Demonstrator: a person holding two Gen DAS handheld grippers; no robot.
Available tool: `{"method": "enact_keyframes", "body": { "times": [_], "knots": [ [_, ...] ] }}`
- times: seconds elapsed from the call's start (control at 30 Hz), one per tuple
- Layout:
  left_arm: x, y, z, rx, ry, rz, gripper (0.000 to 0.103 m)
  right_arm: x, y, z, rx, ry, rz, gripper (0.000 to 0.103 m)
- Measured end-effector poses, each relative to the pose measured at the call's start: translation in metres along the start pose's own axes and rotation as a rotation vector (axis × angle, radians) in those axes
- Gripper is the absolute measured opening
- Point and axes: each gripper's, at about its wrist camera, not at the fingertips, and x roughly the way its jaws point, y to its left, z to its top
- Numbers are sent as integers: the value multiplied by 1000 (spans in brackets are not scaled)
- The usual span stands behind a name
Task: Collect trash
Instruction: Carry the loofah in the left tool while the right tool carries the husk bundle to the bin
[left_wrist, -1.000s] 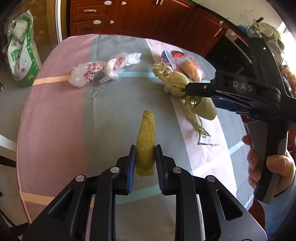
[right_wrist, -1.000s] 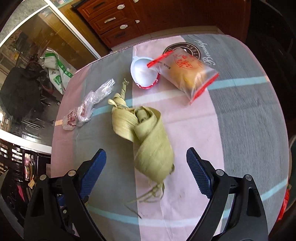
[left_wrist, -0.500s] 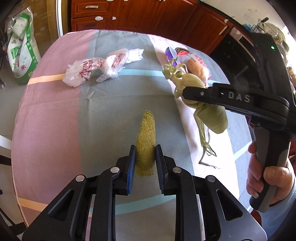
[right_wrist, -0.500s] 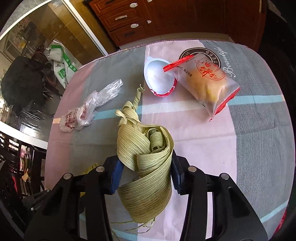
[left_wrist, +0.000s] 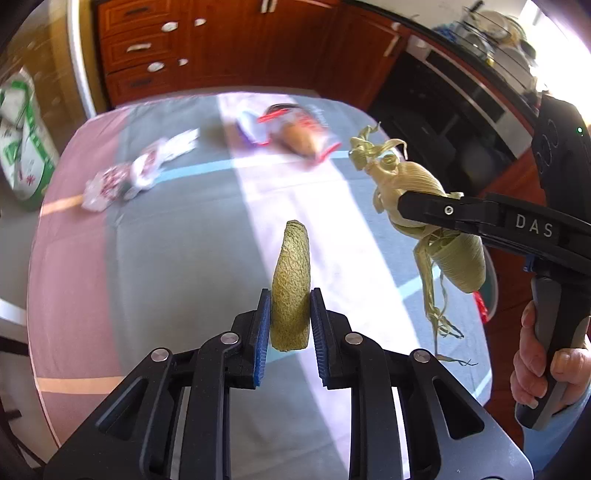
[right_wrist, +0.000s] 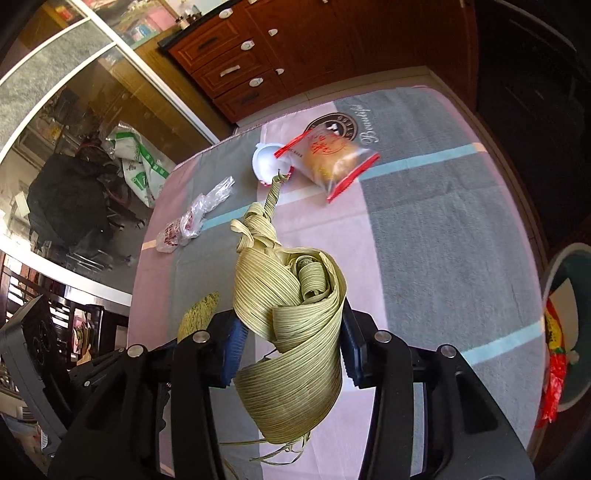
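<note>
**Above table: both grippers loaded with trash**

Over striped tablecloth (left_wrist: 177, 266): left gripper (left_wrist: 290, 321) clamped on melon rind (left_wrist: 291, 280), held upright. Right gripper (right_wrist: 290, 345) clenched around leaf wrapper (right_wrist: 291, 314), lifted clear, strands dangling. Probably carried toward bin (right_wrist: 569, 332) at table's right edge. Plastic bag (right_wrist: 192, 221) and pastry packet (right_wrist: 332, 158) remaining on cloth.
</note>
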Motion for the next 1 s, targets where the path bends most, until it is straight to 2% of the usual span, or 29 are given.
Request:
{"method": "enact_keyframes", "body": {
  "times": [0.2,0.4,0.63,0.9,0.93,0.97,1.0],
  "knots": [
    [9,-78,11,130,18,-61,22,-71,-65,-13,88,-105,-31,42],
    [55,-175,13,273,95,-146,22,-119,-157,-33,205,-156,-132,42],
    [105,-255,11,373,175,-178,22,-140,-250,-57,354,-166,-222,43],
    [158,-316,9,418,260,-220,24,-137,-311,-69,468,-162,-258,43],
    [165,-322,8,421,270,-224,30,-136,-317,-71,478,-159,-260,43],
    [171,-326,8,419,277,-229,46,-135,-322,-73,486,-156,-262,43],
    [178,-329,11,416,277,-231,53,-134,-327,-74,493,-152,-264,43]
  ]
}}
